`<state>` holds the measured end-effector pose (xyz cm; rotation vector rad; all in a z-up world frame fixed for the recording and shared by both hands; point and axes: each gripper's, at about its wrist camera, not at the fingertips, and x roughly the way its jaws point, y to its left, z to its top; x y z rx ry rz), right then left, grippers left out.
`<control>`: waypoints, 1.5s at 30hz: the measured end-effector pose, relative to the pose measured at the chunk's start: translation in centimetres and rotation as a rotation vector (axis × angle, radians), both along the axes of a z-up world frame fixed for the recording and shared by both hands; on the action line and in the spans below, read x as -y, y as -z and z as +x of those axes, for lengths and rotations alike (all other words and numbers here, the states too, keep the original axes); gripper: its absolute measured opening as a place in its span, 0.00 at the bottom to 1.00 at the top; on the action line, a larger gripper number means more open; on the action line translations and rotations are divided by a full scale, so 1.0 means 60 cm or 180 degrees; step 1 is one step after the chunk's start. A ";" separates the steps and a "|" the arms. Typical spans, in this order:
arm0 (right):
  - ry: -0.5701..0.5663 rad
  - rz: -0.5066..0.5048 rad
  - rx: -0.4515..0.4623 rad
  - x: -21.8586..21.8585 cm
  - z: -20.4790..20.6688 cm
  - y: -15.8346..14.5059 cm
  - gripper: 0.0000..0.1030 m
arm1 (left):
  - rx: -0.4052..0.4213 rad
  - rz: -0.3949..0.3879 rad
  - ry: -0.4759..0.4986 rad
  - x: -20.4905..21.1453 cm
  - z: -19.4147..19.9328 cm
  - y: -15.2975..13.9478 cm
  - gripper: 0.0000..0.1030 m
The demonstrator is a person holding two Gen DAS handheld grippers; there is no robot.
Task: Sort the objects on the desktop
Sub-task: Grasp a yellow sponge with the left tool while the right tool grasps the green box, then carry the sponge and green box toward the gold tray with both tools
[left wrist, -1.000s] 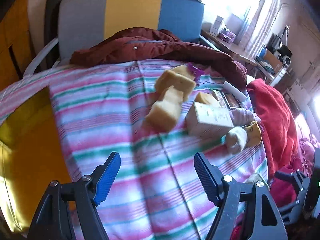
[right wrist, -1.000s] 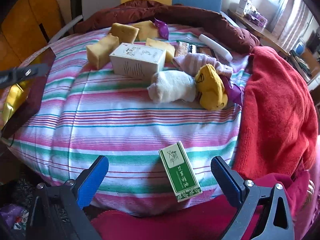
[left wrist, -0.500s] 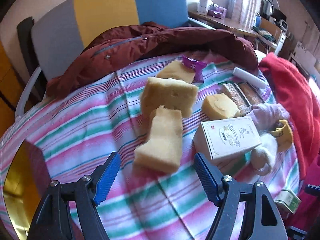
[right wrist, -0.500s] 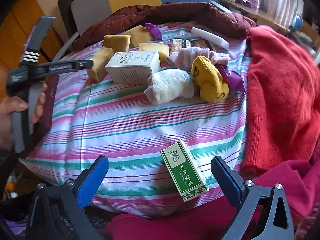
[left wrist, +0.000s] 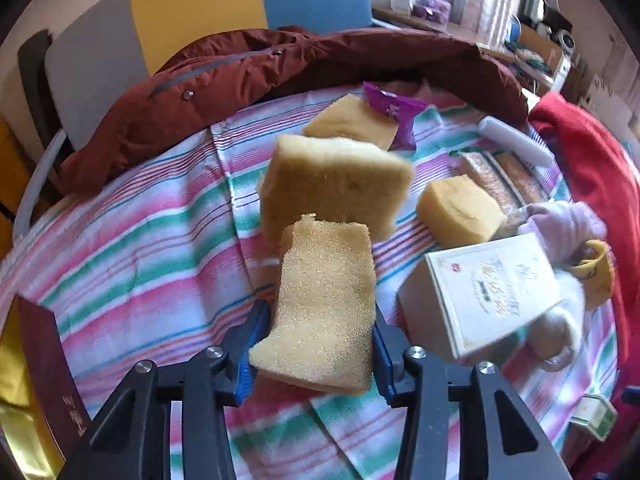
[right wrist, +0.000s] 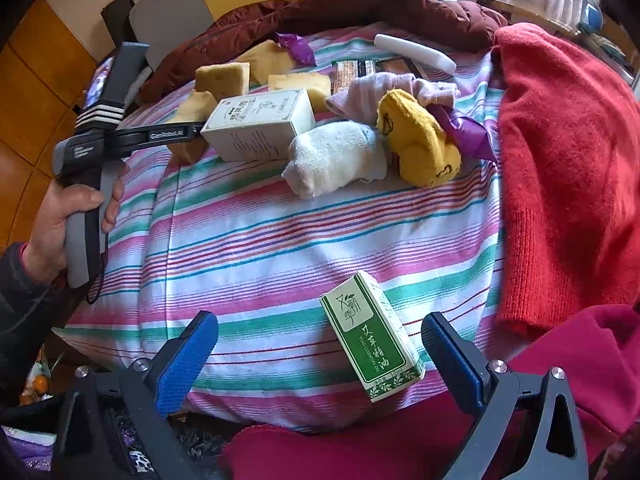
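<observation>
Striped cloth (right wrist: 280, 240) in pink, green and white covers the rounded surface where everything lies. At two o'clock on it in the right wrist view spreads a red sweater (right wrist: 568, 168), and a maroon jacket (left wrist: 248, 76) runs along the twelve o'clock edge. Near the middle in the left wrist view sits a white carton (left wrist: 488, 292), at four o'clock from the big sponge (left wrist: 332, 184). A white sock (right wrist: 336, 156) lies just beside a yellow sock (right wrist: 420, 140), at three o'clock from it. The left gripper (left wrist: 316, 340) has just been closing and is now clamped on a yellow sponge (left wrist: 324, 304), its blue pads pressing both sides so the foam bulges; that sponge is at six o'clock from the big one. The right gripper (right wrist: 320, 356) stands with its jaws wide apart, and a small green box (right wrist: 372, 344) lies between them on the cloth, touched by neither pad.
</observation>
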<state>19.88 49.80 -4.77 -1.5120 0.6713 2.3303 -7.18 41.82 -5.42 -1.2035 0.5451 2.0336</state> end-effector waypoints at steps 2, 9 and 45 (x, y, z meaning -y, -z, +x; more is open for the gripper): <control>0.0024 0.0005 0.0065 -0.003 -0.002 0.004 0.94 | 0.0065 0.0113 -0.0099 0.022 0.007 -0.013 0.45; 0.0003 0.0296 0.0392 0.005 -0.014 0.014 0.82 | 0.0106 0.0603 -0.0232 0.110 0.050 -0.090 0.45; -0.1474 0.0327 -0.0552 0.291 -0.242 -0.097 0.34 | -0.0207 0.0714 -0.2066 0.633 0.052 -0.104 0.45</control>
